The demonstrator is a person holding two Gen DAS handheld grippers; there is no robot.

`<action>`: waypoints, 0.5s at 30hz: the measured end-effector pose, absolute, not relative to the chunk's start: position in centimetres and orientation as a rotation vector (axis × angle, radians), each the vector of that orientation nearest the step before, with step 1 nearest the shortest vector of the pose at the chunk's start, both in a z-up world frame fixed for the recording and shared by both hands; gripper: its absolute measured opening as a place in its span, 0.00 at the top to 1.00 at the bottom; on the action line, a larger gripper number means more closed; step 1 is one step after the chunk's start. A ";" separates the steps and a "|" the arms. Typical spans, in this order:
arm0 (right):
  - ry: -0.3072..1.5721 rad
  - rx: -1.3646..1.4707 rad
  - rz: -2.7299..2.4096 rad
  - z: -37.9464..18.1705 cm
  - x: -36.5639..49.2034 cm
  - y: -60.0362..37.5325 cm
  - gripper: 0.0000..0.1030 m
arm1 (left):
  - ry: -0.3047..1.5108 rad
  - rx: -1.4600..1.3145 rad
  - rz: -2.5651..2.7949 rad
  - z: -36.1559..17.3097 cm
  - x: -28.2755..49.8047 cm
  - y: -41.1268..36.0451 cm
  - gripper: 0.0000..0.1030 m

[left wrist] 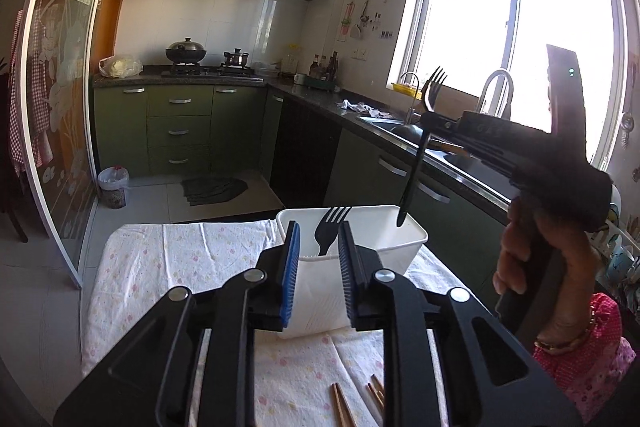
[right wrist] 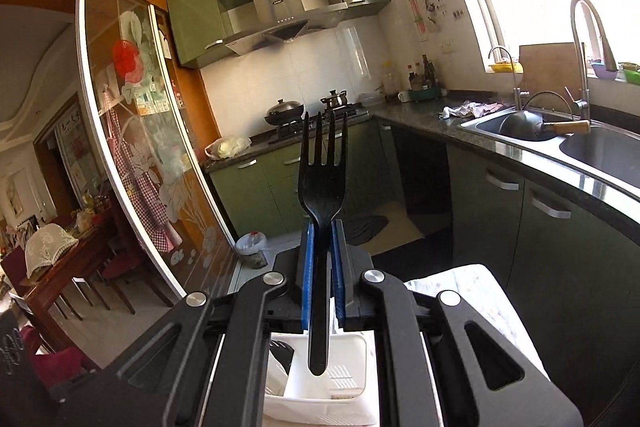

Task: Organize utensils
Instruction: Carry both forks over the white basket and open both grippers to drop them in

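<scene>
- Your left gripper [left wrist: 318, 247] is matte black, with blue ribbed pads on its fingers [left wrist: 291, 263] and round silver pivot screws.
- Your right gripper [right wrist: 320, 259] matches: black linkage, blue pads, silver screws.
- You wear a pink dotted sleeve [left wrist: 592, 355] and a thin bracelet [left wrist: 558, 343].

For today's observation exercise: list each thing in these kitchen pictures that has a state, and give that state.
Left tool: open, empty.
Right tool: shut on held fork.
Held fork: upright, tines up, above the bin.
Fork in bin: standing, tines up.
White bin: upright on the cloth.
Chopsticks: lying on the cloth.
</scene>
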State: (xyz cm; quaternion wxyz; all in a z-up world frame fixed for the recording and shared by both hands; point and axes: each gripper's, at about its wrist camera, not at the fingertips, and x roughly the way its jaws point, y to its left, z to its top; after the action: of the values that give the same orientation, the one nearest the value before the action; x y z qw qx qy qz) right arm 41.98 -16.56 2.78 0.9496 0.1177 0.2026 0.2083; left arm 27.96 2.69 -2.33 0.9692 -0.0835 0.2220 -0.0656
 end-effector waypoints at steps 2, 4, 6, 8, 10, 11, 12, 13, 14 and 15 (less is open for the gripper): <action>0.440 0.228 0.424 1.3 42.5 -16.0 0.91 | 0.470 -0.163 -0.144 -2.4 27.3 2.6 0.79; 0.461 0.217 0.428 -0.3 42.3 -15.9 0.90 | 0.497 -0.151 -0.150 -2.6 26.7 2.2 0.79; 0.480 0.211 0.437 -1.5 41.9 -15.9 0.90 | 0.532 -0.140 -0.153 -2.8 26.3 1.8 0.78; 0.482 0.207 0.448 -2.1 41.3 -16.1 0.85 | 0.578 -0.135 -0.162 -3.2 26.1 1.4 0.76; 0.482 0.201 0.454 -2.5 40.4 -16.4 0.80 | 0.622 -0.132 -0.166 -3.6 25.9 1.1 0.74; 0.483 0.204 0.459 -2.7 39.9 -16.6 0.80 | 0.645 -0.130 -0.166 -3.8 25.8 0.8 0.74; 0.485 0.210 0.467 -2.6 39.5 -16.8 0.80 | 0.670 -0.127 -0.169 -4.0 25.7 0.6 0.74; 0.485 0.217 0.475 -2.7 38.6 -17.4 0.80 | 0.699 -0.124 -0.174 -4.3 25.6 0.4 0.74; 0.486 0.219 0.482 -2.6 37.8 -17.8 0.80 | 0.732 -0.118 -0.176 -4.6 25.6 0.2 0.74; 0.486 0.217 0.488 -2.5 37.1 -18.1 0.80 | 0.767 -0.112 -0.176 -5.0 25.6 -0.1 0.74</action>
State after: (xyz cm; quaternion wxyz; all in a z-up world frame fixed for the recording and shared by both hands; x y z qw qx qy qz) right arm 37.08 -18.14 -2.50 0.9355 0.1062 0.2379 0.2386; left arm 25.58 -0.06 -5.04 0.9220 -0.0547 0.3737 -0.0859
